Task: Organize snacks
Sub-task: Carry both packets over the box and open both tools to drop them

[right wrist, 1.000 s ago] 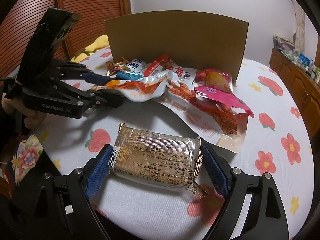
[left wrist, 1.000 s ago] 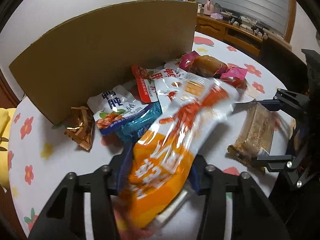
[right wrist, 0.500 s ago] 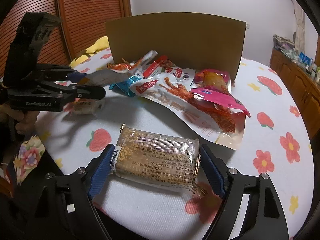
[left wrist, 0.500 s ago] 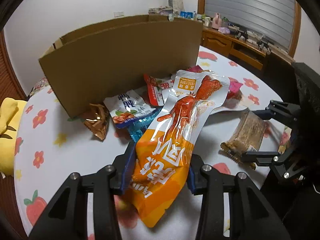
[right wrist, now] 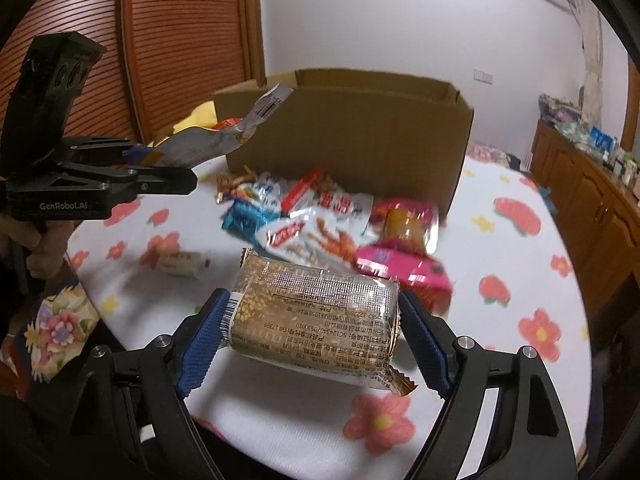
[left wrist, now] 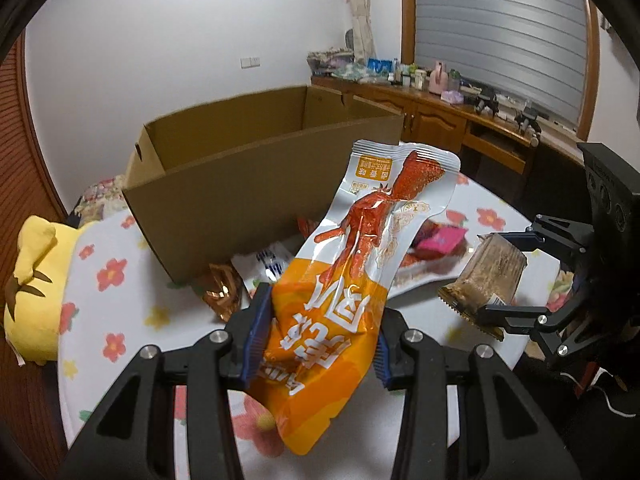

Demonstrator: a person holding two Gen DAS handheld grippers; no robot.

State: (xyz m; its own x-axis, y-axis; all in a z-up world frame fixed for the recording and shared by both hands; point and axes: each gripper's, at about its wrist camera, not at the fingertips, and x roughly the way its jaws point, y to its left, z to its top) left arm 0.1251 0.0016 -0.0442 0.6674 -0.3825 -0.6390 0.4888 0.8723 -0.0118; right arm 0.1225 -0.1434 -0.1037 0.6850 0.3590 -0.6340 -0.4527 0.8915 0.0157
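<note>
My left gripper (left wrist: pixel 318 332) is shut on an orange and white snack bag (left wrist: pixel 360 264), which hangs in the air and points toward the open cardboard box (left wrist: pixel 240 184). In the right wrist view that same left gripper (right wrist: pixel 160 168) is at the left, with the bag (right wrist: pixel 224 136) level with the box (right wrist: pixel 352 140) rim. My right gripper (right wrist: pixel 314 336) is shut on a brown grain bar pack (right wrist: pixel 316 316), held above the table. The left wrist view shows this bar (left wrist: pixel 488 280) at the right. A pile of snack packs (right wrist: pixel 320 216) lies in front of the box.
The round table has a white floral cloth (right wrist: pixel 520 240). A small beige pack (right wrist: pixel 180 262) lies alone at the left of the pile. A yellow plush toy (left wrist: pixel 32 280) sits past the table's left edge. A wooden cabinet (right wrist: pixel 592 184) runs along the right wall.
Both grippers have risen, lifting the orange bag and the grain bar off the table. The box's open top has come into sight.
</note>
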